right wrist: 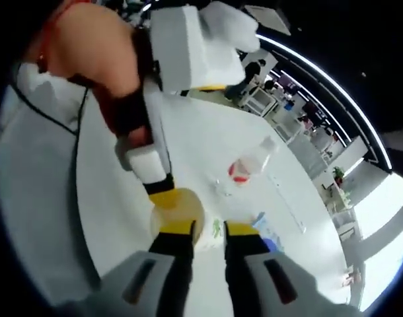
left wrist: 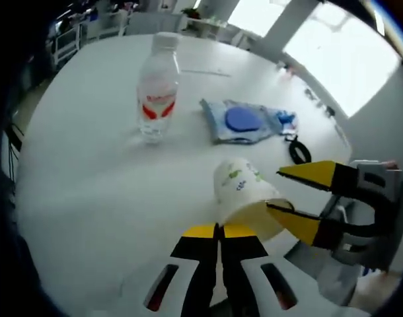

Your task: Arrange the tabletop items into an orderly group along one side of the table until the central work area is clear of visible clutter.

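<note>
We work from the left across the table. In the left gripper view the water bottle (left wrist: 158, 89) stands upright, well apart from everything else, on the white table (left wrist: 89, 191). To its right lies a flat blue-and-white pouch (left wrist: 244, 121) with a round blue patch, and just beyond it a small black loop (left wrist: 298, 151) near the table's far-right edge. Nearer to us a paper cup (left wrist: 244, 198) printed with green leaves lies tipped on its side.

Our left gripper (left wrist: 220, 231) has its yellow tips pressed together, holding nothing, just beside the cup's rim. Our right gripper (left wrist: 295, 191) comes in from the right, its tips spread around the cup's mouth, one above the wall and one at the rim; in the right gripper view (right wrist: 203, 230) one tip sits over the open mouth of the cup (right wrist: 178, 216) and the other outside the wall. We cannot tell whether the wall is yet pinched.

To do this well, we judge we should close gently on the thin wall so it does not crumple, then lift and right the cup.

For room, the broad bare stretch left of the bottle is free. The right edge is close, so we should carry inward, toward the bottle.
</note>
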The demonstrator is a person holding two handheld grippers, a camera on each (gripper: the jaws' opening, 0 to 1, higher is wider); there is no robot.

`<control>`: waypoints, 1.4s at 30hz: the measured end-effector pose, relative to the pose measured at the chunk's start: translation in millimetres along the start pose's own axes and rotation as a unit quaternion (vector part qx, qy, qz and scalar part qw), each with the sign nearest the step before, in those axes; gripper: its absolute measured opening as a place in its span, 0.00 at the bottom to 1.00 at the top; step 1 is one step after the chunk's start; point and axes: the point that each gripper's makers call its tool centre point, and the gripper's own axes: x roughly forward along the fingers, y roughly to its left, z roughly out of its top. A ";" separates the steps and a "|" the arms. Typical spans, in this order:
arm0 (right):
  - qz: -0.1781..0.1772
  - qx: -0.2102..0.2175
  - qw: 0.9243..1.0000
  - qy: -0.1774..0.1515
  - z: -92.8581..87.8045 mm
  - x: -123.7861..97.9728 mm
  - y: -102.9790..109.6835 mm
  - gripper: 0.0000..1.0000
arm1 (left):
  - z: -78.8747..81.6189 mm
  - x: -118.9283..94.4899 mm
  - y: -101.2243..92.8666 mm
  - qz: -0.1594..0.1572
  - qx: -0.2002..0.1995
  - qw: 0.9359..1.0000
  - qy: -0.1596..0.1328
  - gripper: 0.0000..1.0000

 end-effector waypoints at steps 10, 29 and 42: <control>-0.002 -0.022 1.000 0.015 -4.0 0.7 -2.2 0.02 | 1.4 0.2 -4.8 0.000 -0.011 1.000 -0.008 0.00; -0.008 -0.013 1.000 0.001 -4.0 -1.7 -32.6 0.00 | 15.8 -5.1 -26.4 -0.034 0.039 0.997 -0.060 0.01; 0.026 0.053 0.998 -0.016 1.6 7.7 -67.1 0.00 | 29.6 -20.4 -29.8 -0.052 0.067 0.990 -0.115 0.24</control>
